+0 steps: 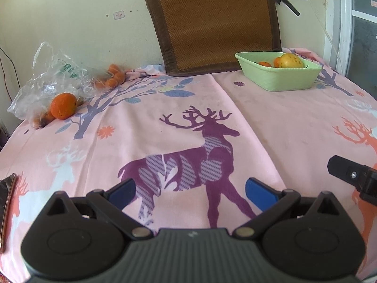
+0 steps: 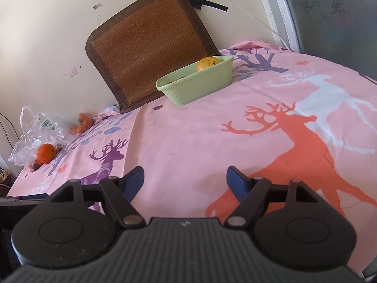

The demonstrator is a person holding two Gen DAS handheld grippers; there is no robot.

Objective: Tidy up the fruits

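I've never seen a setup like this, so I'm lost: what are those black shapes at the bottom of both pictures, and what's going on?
Each black shape is a hand-held gripper a person carries, with a camera looking along its two blue-tipped fingers. One picture comes from the left hand-held gripper, the other from the right hand-held gripper. Both are open and hold nothing. On the pink deer cloth sit a green basket with some fruit inside, a loose orange beside a clear plastic bag, and smaller oranges by the wall. A brown woven mat leans behind.
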